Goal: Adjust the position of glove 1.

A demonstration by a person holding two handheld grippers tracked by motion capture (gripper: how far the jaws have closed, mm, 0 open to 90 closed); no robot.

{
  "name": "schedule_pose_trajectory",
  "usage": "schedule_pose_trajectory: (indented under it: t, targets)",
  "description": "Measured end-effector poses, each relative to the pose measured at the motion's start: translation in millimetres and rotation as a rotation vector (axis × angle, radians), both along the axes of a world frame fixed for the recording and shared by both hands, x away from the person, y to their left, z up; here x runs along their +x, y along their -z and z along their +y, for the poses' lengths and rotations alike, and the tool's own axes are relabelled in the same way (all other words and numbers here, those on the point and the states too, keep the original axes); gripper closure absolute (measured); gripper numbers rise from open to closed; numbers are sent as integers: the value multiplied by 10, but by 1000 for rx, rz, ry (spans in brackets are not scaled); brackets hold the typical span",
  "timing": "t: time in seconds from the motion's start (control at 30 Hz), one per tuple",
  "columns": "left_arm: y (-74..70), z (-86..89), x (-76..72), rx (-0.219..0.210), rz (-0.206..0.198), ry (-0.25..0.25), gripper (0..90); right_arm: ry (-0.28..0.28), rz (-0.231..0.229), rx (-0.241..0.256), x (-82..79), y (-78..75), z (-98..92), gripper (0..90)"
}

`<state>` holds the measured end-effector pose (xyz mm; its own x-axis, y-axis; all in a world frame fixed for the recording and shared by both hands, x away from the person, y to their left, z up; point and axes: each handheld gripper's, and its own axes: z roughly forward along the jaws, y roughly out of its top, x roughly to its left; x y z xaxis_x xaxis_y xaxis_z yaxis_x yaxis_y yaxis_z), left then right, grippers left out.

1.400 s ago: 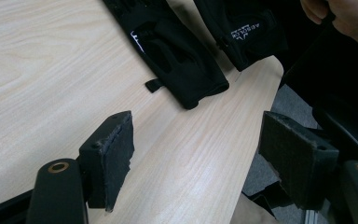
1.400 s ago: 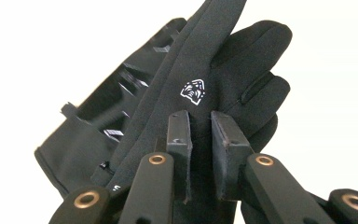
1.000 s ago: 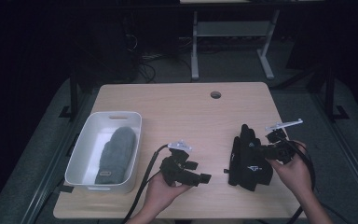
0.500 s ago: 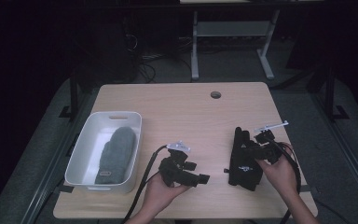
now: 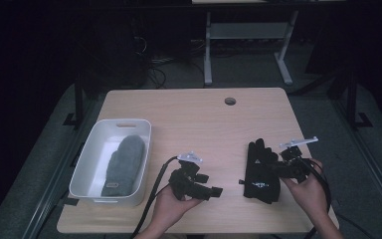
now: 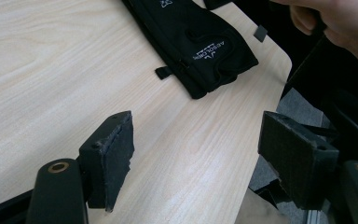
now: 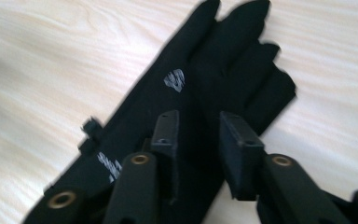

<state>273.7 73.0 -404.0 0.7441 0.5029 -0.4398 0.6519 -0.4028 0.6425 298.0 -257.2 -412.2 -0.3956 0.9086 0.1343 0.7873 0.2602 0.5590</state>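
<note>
A black glove [image 5: 260, 172] lies flat on the wooden table [image 5: 204, 119] at the front right, fingers pointing away from the person. My right gripper [image 5: 277, 169] hovers over the glove's right side. In the right gripper view my right gripper [image 7: 196, 122] stands over the black glove [image 7: 205, 74] with a narrow gap between its jaws and nothing pinched. My left gripper [image 5: 208, 184] rests low near the front edge, left of the glove. In its own view my left gripper [image 6: 198, 135] is wide open over bare wood, with the black glove [image 6: 200, 42] ahead.
A white bin [image 5: 92, 159] at the front left holds a grey mitten [image 5: 122, 164]. A round cable hole [image 5: 230, 101] sits near the table's far edge. The person's right hand [image 6: 340, 23] shows beyond the table's rounded corner [image 6: 279, 60].
My right gripper has come down and toward the person, onto the glove's right side. The glove and my left gripper have hardly moved.
</note>
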Motion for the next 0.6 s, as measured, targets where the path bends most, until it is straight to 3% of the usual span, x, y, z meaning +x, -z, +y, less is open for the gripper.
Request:
schedule_pose_trajectory:
  t: [0.07, 0.33, 0.6]
  targets:
    - [17, -17, 8, 6, 6, 3, 266, 7, 10, 9, -48, 24, -45, 755]
    - [92, -115, 26, 16, 24, 14, 270, -8, 75, 25, -113, 243, -43, 812]
    - [175, -219, 83, 28, 47, 16, 274, -45, 72, 55, -158, 293, 23, 806]
